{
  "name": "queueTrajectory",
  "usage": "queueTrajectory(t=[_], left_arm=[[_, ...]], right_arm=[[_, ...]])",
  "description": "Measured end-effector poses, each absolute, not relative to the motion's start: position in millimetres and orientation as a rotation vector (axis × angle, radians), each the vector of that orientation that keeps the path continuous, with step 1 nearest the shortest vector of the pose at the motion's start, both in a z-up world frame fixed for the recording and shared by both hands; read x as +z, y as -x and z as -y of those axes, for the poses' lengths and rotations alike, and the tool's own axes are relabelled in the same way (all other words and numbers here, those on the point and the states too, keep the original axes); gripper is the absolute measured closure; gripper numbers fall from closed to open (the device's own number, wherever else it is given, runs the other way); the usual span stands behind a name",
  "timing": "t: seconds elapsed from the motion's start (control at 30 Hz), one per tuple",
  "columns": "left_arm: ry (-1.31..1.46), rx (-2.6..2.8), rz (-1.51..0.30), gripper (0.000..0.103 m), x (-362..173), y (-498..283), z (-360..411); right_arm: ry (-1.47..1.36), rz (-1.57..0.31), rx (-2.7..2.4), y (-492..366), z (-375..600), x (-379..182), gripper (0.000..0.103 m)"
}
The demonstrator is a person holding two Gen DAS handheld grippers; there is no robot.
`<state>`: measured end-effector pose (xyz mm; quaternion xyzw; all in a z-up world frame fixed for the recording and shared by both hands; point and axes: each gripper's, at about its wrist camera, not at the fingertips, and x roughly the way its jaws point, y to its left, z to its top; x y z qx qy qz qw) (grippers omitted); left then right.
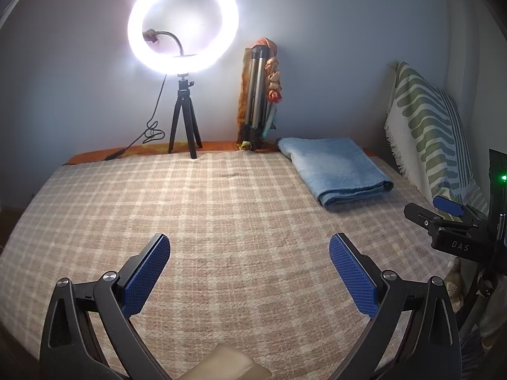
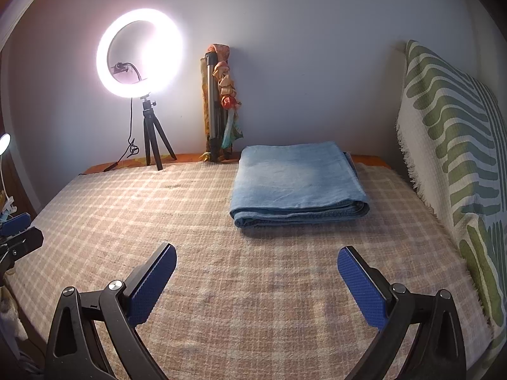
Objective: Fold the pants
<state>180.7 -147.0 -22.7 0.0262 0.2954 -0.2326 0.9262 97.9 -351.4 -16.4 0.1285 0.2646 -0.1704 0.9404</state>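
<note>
Left tool point(image 1: 249, 247): held low over the near part of the bed point(image 1: 221, 221), aimed toward the far wall. Its blue-padded fingers point(image 1: 145, 278) stand spread wide, with only the checked bed cover visible between them. Nothing is held. A pale, blurred shape sits at the bottom edge of the left wrist view under the tool; what it is cannot be told.

Right tool point(image 2: 256, 258): likewise low over the near part of the bed, level and pointing at the far wall. Its fingers point(image 2: 364, 288) are spread wide and grip nothing. It appears in the left wrist view at the bed's right edge, beside the left tool and apart from it.

Pants point(image 2: 298, 183): light blue, lying folded into a flat rectangular stack on the bed toward the far right corner, the folded edges facing the tools. The stack is well apart from both tools; it lies ahead of the right tool, and ahead and to the right of the left tool. Neither tool touches it.

Along the far edge of the bed, left to right: a lit ring light point(image 2: 139, 53) on a small black tripod, then a folded tripod point(image 2: 212, 104) with patterned cloth draped on it, leaning against the wall. A green-and-white patterned cushion point(image 2: 450, 145) stands along the right edge.
</note>
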Motion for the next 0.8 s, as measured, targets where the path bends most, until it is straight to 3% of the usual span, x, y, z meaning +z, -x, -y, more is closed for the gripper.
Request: queueTrajectory(t=[0.8], left_arm=[[-0.079,-0.471,-0.591,0.003,-24.2,-179.3,147.9]], right_arm=[[-0.274,-0.554,-0.332,-101.0,351.3,-18.8,0.000]])
